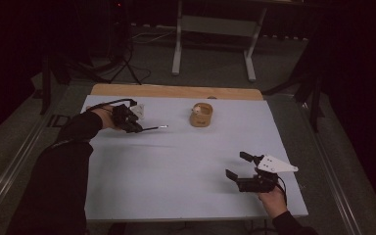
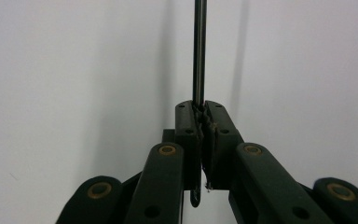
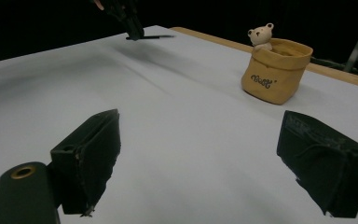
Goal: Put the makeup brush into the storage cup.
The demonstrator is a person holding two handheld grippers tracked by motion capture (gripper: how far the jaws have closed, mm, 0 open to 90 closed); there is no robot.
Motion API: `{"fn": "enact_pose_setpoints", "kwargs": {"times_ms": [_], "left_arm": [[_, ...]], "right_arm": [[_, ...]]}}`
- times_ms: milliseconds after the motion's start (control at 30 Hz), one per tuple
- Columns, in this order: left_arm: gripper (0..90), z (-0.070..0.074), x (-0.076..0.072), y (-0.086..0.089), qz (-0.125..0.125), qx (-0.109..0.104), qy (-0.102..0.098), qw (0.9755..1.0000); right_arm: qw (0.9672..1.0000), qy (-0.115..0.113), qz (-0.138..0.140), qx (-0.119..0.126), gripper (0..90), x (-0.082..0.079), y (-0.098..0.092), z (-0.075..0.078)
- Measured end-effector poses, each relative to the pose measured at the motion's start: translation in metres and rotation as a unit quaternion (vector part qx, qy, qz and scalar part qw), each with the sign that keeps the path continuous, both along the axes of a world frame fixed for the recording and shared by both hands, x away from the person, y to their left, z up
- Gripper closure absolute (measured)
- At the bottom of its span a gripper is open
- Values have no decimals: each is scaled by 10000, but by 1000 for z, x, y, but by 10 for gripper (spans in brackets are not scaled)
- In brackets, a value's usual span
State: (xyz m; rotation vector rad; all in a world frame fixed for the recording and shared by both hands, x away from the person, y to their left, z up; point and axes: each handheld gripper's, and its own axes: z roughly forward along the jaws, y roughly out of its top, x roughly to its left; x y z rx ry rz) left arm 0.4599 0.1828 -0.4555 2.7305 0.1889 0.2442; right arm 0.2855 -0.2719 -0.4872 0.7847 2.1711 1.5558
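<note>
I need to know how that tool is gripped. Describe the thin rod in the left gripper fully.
The thin rod is a slim, straight, dark shaft that looks like metal, with a shiny streak along it. The left gripper is shut on one end, pads pressed to both sides. In the high view it sticks out roughly level over the white table, its pale tip pointing toward the tan pouch but well apart from it. Whether it rests on the table I cannot tell.
</note>
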Motion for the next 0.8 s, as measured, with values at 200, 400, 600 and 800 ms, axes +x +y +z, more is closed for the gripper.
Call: {"fn": "enact_pose_setpoints", "kwargs": {"times_ms": [200, 400, 600, 800], "left_arm": [[857, 5, -9, -4, 273, -541, 67, 9981], [857, 4, -17, -10, 438, -874, 96, 9952], [857, 13, -23, -14, 728, -1329, 132, 9884], [857, 21, -35, -24, 896, -1598, 103, 9830]], "right_arm": [[10000, 3, 4, -11, 132, 0, 0, 0], [10000, 1, -2, -21, 133, 0, 1, 0], [10000, 7, -3, -3, 132, 0, 1, 0], [10000, -18, -4, -21, 133, 0, 1, 0]]}}
